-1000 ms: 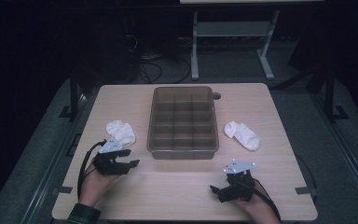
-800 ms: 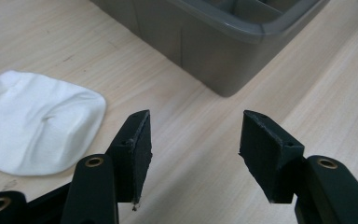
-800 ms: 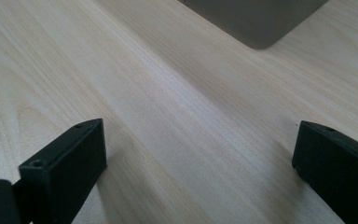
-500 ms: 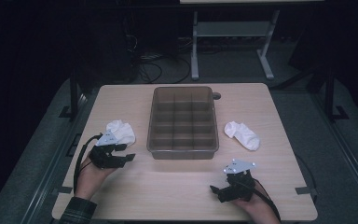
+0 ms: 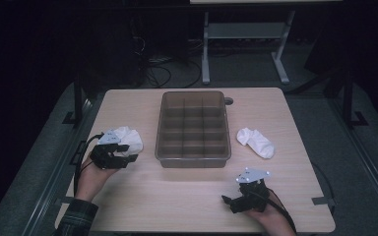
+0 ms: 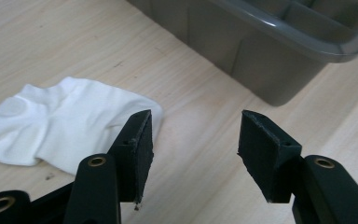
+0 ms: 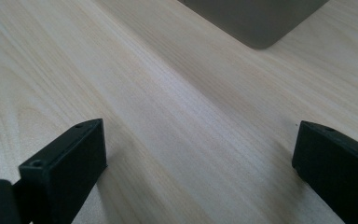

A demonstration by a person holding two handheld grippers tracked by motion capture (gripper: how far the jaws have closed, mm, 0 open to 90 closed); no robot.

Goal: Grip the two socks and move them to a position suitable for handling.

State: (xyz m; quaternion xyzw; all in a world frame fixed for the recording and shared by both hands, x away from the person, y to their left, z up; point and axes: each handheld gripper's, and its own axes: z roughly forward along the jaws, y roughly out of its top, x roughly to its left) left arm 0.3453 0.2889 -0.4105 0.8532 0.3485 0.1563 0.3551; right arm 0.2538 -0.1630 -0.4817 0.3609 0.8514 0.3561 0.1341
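White ankle sock (image 5: 128, 139), soft cotton, crumpled — lies on the table left of centre in the high view, just beside the left gripper; in the left gripper view (image 6: 65, 128) it sits at the lower left, partly behind the left jaw.

Pale wooden table (image 5: 187, 196), rectangular, spans the middle of the high view; its bare grain shows in the right gripper view (image 7: 182, 116).

Grey translucent plastic bin (image 5: 193, 129), rectangular, divided into compartments, stands at the centre of the high view; one corner shows at the upper right of the left gripper view (image 6: 270, 60).

Second white sock (image 5: 256, 141), folded, lies right of the bin, apart from it.

Left gripper (image 5: 123, 153), black, two-jaw, held in a hand at the left of the high view: jaws parted with bare table between them (image 6: 196, 154), clasping nothing; the sock is beside one jaw, and whether it touches cannot be told.

Right gripper (image 5: 229, 201), black, at the lower right of the high view: jaws spread wide over bare wood (image 7: 200, 163) — nothing between them.
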